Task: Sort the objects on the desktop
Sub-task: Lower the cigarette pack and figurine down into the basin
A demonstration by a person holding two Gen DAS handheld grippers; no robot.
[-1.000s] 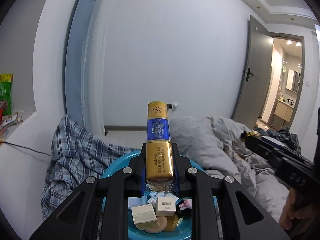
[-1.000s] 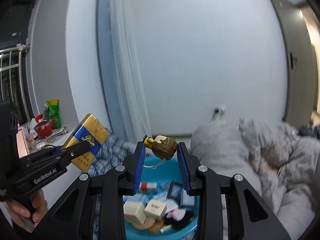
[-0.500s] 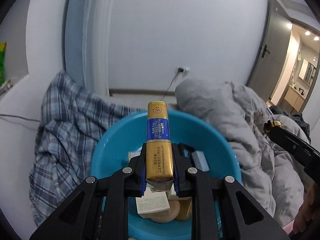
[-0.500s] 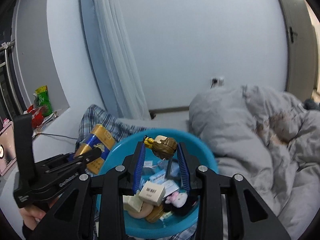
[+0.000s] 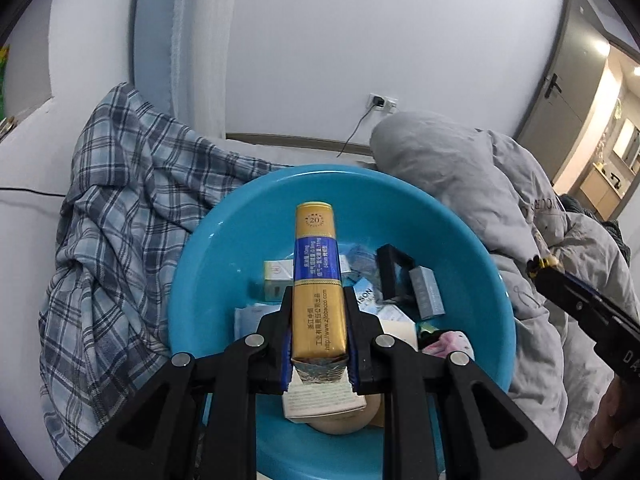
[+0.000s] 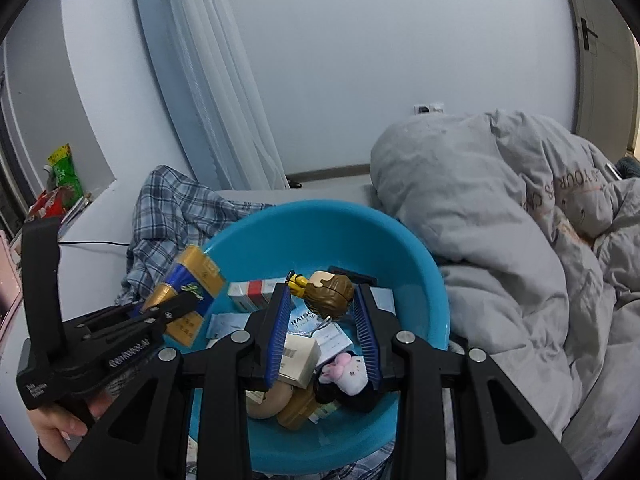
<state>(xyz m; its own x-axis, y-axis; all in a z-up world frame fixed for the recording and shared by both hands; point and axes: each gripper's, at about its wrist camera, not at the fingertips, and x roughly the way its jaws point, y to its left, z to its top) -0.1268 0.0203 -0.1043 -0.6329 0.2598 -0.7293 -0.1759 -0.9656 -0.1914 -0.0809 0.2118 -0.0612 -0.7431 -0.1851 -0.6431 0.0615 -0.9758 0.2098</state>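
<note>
So both grippers are loaded and now hang right over the blue basin. A second ago the cameras mostly saw wall with the basin low in frame; now it fills the middle of both views, so they've tipped down toward a drop.

Nearest first: the left gripper is clamped tight on the gold and blue carton, pads pressed against both long sides, carton sticking out toward 12 o'clock above the basin's middle. In the right view the same carton sits at about 9 o'clock, over the near-left rim.

The right gripper pinches a little brown-haired toy head only at the very tips, jaws fairly wide, so that hold looks a bit sketchy to me.

Below them the basin already has small boxes, a pink plush and other bits. Further out: plaid cloth at 9 o'clock, grey duvet at 3 o'clock.

My guess is the release comes next, then this pair is sorted.
</note>
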